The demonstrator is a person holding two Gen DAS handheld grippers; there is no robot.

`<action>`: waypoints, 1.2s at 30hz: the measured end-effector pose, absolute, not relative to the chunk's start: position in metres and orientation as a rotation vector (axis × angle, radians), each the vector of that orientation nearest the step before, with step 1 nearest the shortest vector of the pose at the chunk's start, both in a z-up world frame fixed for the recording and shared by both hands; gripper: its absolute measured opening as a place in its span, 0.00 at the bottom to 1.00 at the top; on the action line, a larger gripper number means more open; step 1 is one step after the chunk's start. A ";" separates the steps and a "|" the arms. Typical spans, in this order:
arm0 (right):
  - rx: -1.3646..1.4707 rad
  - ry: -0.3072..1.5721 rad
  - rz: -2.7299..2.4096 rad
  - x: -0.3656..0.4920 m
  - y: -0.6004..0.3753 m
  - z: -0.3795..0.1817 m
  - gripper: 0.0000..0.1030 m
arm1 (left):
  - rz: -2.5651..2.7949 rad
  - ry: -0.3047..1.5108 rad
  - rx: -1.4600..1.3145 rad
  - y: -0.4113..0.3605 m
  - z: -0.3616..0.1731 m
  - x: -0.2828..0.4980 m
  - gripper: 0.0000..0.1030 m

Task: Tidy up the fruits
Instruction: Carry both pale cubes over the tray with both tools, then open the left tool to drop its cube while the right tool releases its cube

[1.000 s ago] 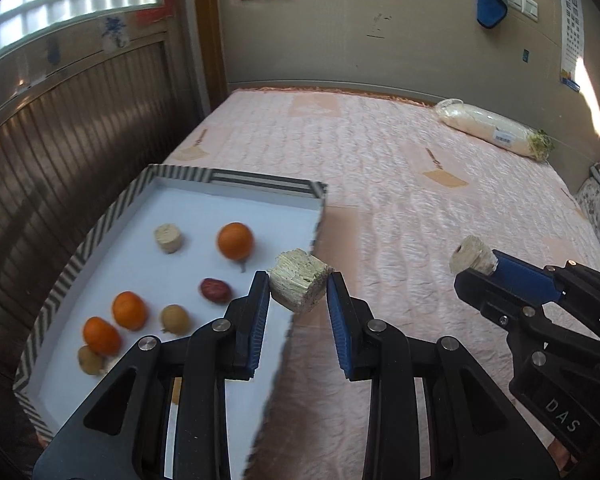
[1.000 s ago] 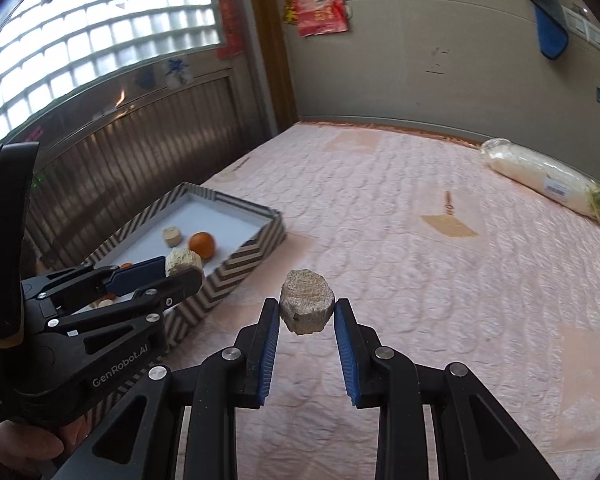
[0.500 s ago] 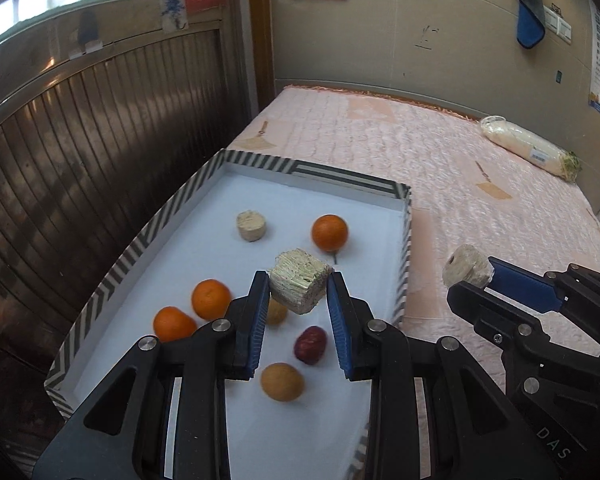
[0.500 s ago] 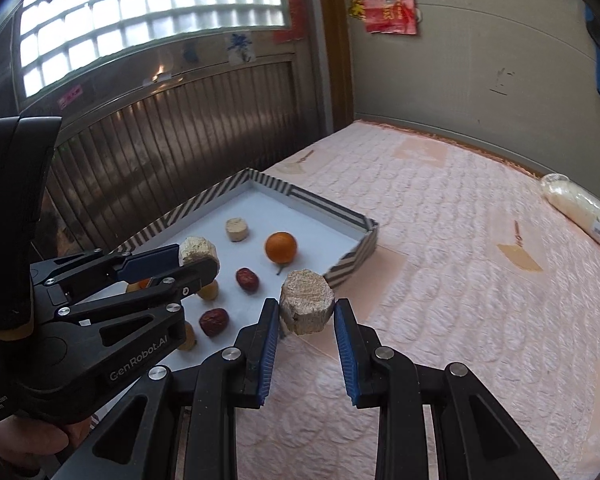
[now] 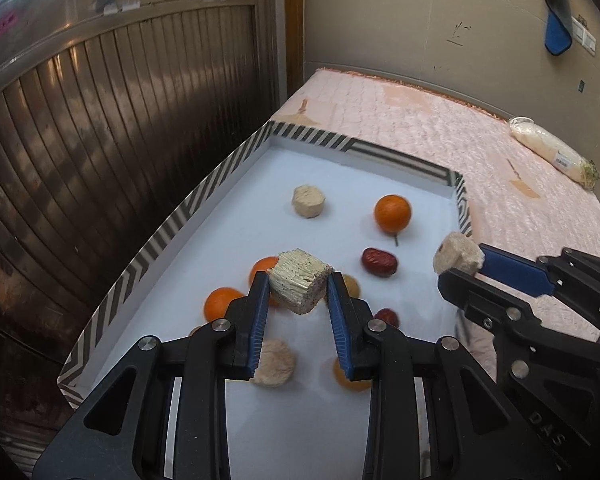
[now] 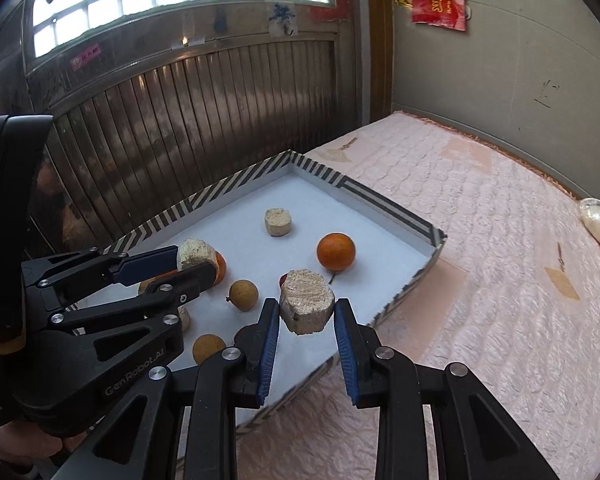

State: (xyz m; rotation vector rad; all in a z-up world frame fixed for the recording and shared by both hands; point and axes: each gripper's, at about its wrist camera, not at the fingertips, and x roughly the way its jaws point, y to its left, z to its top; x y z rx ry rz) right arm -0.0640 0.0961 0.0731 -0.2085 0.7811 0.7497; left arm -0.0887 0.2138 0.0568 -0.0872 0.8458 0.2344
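Note:
My left gripper [image 5: 299, 280] is shut on a pale fibrous chunk [image 5: 299, 285] and hangs over the white tray with a striped rim [image 5: 204, 196]. The right gripper [image 6: 307, 308] is shut on a similar beige chunk [image 6: 306, 306], held over the tray's near right side. Each gripper shows in the other's view: the right gripper [image 5: 458, 266] and the left gripper [image 6: 194, 258]. In the tray lie oranges [image 5: 393, 213] [image 6: 336, 251], red dates [image 5: 379, 262], small brown fruits [image 6: 243, 295] and another beige chunk [image 5: 308, 201] [image 6: 278, 221].
The tray sits on a pink quilted bed [image 6: 500, 280] against a dark ribbed metal wall [image 5: 100, 140]. A white wrapped bundle [image 5: 552, 152] lies at the bed's far right. A blue cloth [image 5: 558, 8] hangs on the back wall.
Both grippers, still shut on their chunks, have swung left from over the quilt to over the tray. The tray now fills the middle of both views.

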 end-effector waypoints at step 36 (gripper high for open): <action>-0.311 0.844 0.782 -0.050 0.130 0.044 0.27 | 0.263 0.858 -0.128 0.228 0.055 -0.089 0.65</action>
